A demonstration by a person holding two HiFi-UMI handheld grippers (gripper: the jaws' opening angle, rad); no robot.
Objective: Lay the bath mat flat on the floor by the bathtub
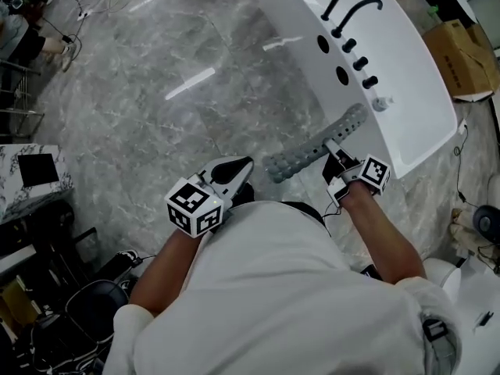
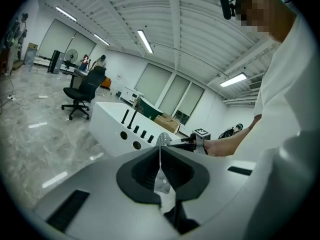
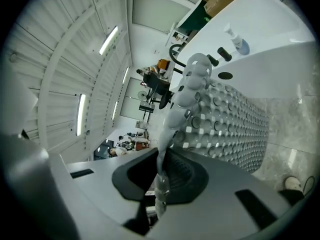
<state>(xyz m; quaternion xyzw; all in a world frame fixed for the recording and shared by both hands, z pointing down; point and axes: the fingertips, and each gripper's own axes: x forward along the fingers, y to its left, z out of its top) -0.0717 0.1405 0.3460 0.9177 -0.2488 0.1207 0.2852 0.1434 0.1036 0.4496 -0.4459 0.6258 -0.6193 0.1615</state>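
The grey bath mat point(image 1: 312, 151), studded with suction cups, hangs edge-on in the air in front of the white bathtub point(image 1: 391, 92). My right gripper point(image 1: 331, 148) is shut on its upper edge; in the right gripper view the mat point(image 3: 225, 124) runs out from between the jaws and spreads toward the tub point(image 3: 270, 29). My left gripper point(image 1: 248, 164) sits at the mat's near end with jaws shut and a thin grey sliver of mat point(image 2: 163, 181) pinched between them. Beyond those jaws the mat point(image 2: 162, 138) leads to the right gripper point(image 2: 186, 142).
Grey marble floor point(image 1: 156, 92) stretches left of the tub. Black taps point(image 1: 351, 45) stand on the tub's deck. A cardboard box point(image 1: 465, 53) lies behind the tub. Cables and dark gear point(image 1: 70, 287) crowd the lower left, with a marble-topped table point(image 1: 31, 174) beside them.
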